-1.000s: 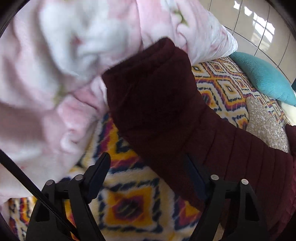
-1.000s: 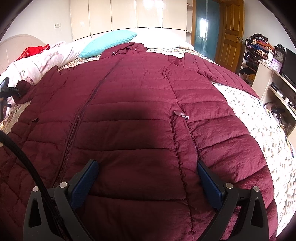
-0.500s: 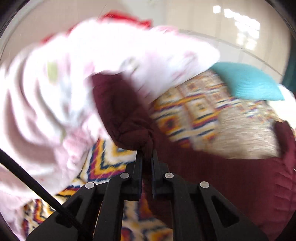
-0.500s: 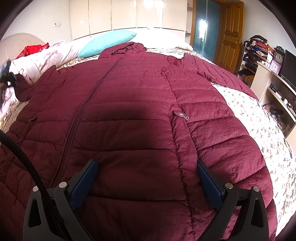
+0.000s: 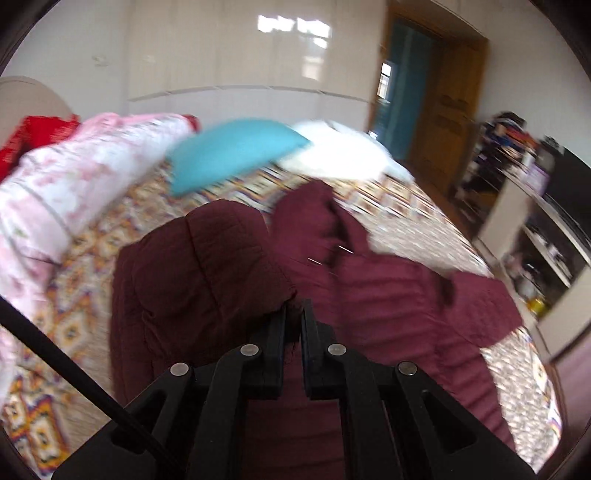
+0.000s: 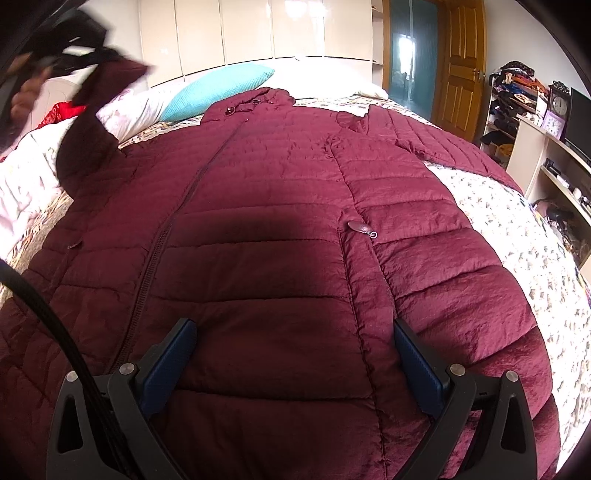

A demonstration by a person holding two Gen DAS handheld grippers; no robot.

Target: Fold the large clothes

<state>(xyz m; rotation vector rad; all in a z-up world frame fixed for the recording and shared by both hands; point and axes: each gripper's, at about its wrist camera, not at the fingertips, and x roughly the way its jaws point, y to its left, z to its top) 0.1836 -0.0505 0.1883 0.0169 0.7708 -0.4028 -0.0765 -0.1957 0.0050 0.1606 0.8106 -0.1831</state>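
- Bedroom walls are pale, with tall shiny cupboards (image 6: 251, 33) at the back and a brown wooden door (image 6: 463, 74) on the right.
- One big bed (image 6: 517, 236) has a bright patterned cover (image 5: 74, 325) on it.
- At the head of the bed lie a blue-green pillow (image 6: 218, 92), a white pillow (image 5: 340, 155) and a pink flowery quilt (image 5: 66, 177) (a bit of red cloth pokes out behind the quilt).
- Over on the right stand shelves (image 6: 513, 96) full of folded clothes, and a small clock (image 6: 560, 105) sits on a white unit.
- A big dark red puffy coat (image 6: 277, 206) lies spread out flat on the bed, front side up, with its zipper running down the middle.
- Its right sleeve (image 6: 436, 144) lies stretched out on the bed toward the shelves.
- The left gripper (image 5: 293, 317) has its two black fingers squeezed tight on the end of the other sleeve (image 5: 199, 266).
- That sleeve is lifted high above the bed, and it looks blurry in both views.
- The right gripper (image 6: 293, 354) has its blue-padded fingers spread wide apart, holding nothing.
- It hangs low over the bottom part of the coat; I cannot tell if it touches the cloth.
- A dark shadow falls on the coat just in front of those fingers.
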